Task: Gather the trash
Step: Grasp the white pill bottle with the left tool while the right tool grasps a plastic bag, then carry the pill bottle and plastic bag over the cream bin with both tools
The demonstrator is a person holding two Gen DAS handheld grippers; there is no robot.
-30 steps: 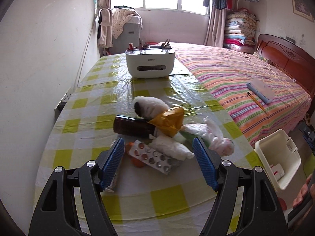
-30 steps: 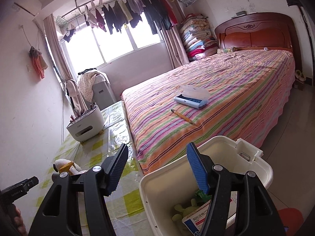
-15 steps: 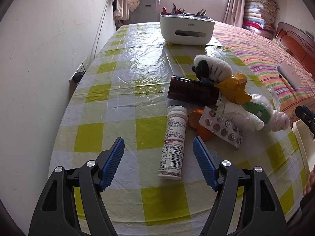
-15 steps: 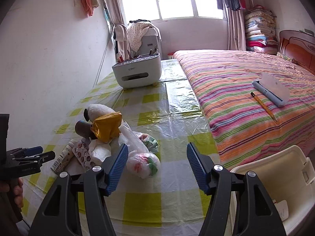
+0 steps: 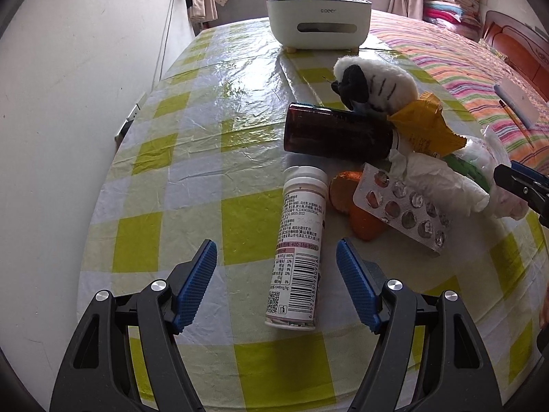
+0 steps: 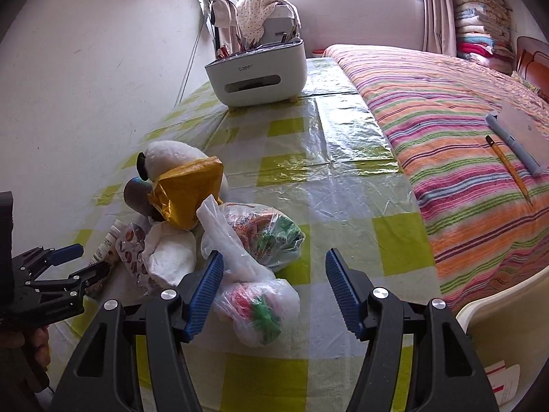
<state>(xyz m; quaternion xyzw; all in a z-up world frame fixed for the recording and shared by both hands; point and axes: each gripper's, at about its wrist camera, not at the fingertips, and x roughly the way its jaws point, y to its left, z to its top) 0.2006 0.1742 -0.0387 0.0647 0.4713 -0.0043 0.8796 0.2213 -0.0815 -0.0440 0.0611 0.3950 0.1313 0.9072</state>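
Nearest the table's (image 5: 161, 185) front edge lies one white tablet tube (image 5: 299, 250), on its side with its cap pointing away, between the spread blue pads of the left gripper (image 5: 276, 281); the jaws stand apart and touch nothing. Just beyond the tube are two pieces of orange peel (image 5: 363, 223), one foil blister sheet (image 5: 401, 213) resting over them, and one crumpled white tissue (image 5: 439, 182) on the sheet. Toward the table's bed-side edge sit two knotted clear plastic bags of scraps (image 6: 260, 305), the nearer one between the pads of the right gripper (image 6: 274, 292), whose jaws are also apart and empty. Farther in lies one brown bottle (image 5: 338, 134) on its side, one yellow wrapper (image 5: 425, 127) against its neck, then one white plush toy (image 5: 374, 82). At the far end stands one white organiser box (image 5: 319, 24). Both grippers tilt down at the heap. One cream bin (image 6: 507, 326) shows at the table's near right corner.
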